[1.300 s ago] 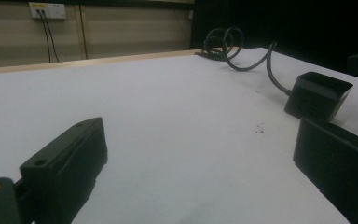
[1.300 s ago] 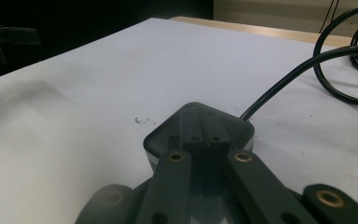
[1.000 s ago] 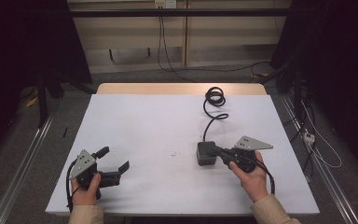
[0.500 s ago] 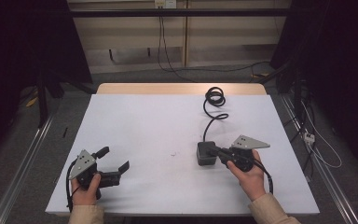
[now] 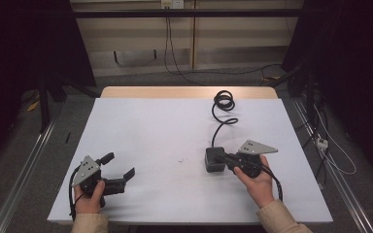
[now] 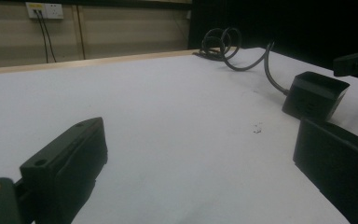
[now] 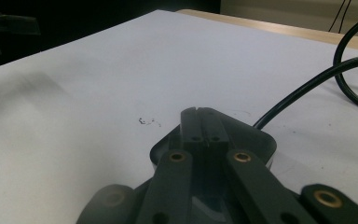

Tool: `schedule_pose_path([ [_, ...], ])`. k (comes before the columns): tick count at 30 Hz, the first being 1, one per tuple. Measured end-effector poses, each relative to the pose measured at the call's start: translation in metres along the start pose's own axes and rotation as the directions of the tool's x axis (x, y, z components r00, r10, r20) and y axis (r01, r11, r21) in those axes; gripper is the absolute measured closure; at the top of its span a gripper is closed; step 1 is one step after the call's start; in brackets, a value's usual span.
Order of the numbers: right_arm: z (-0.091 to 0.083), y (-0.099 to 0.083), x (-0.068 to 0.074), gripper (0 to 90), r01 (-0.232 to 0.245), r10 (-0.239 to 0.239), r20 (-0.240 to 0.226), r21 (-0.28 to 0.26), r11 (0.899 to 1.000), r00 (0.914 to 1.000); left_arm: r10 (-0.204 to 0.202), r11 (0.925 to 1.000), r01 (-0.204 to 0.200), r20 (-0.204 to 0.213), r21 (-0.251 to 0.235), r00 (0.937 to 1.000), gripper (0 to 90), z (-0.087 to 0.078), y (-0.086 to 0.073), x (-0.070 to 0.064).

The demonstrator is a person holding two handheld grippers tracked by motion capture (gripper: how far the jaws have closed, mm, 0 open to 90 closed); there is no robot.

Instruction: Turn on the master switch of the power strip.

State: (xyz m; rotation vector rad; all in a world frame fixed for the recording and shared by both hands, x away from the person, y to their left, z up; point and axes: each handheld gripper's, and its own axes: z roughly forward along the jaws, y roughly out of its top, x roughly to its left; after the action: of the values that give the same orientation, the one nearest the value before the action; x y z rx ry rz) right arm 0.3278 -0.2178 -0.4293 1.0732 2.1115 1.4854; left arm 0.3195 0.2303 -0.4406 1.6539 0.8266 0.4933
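The right tool [image 5: 228, 158] has its jaws pressed together, resting on top of the black power adapter [image 5: 215, 160], which sits on the white desk [image 5: 165, 126] with its coiled cable [image 5: 222, 104] trailing toward the far edge. The left tool [image 5: 119, 171] gapes wide, holding nothing.

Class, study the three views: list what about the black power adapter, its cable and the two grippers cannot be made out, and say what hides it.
- Right gripper: jaws together over the black box-shaped power adapter; its own links hide any grip on it.
- Black coiled cable: right gripper view cuts it off at the edge.
- Small dark marks on the white table: too small to identify.
- Left gripper: jaws blurred in its own view.
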Motion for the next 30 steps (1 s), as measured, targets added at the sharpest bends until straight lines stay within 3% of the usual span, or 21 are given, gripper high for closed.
schedule_pose_path([
  [30, 0.0038, -0.0023, 0.0003, 90.0, 0.029, -0.029, 0.017, 0.022, 0.999, 0.9994, 0.002, 1.0000, -0.002, 0.005, 0.002, 1.0000, 2.5, 0.0003, -0.0002, -0.0002],
])
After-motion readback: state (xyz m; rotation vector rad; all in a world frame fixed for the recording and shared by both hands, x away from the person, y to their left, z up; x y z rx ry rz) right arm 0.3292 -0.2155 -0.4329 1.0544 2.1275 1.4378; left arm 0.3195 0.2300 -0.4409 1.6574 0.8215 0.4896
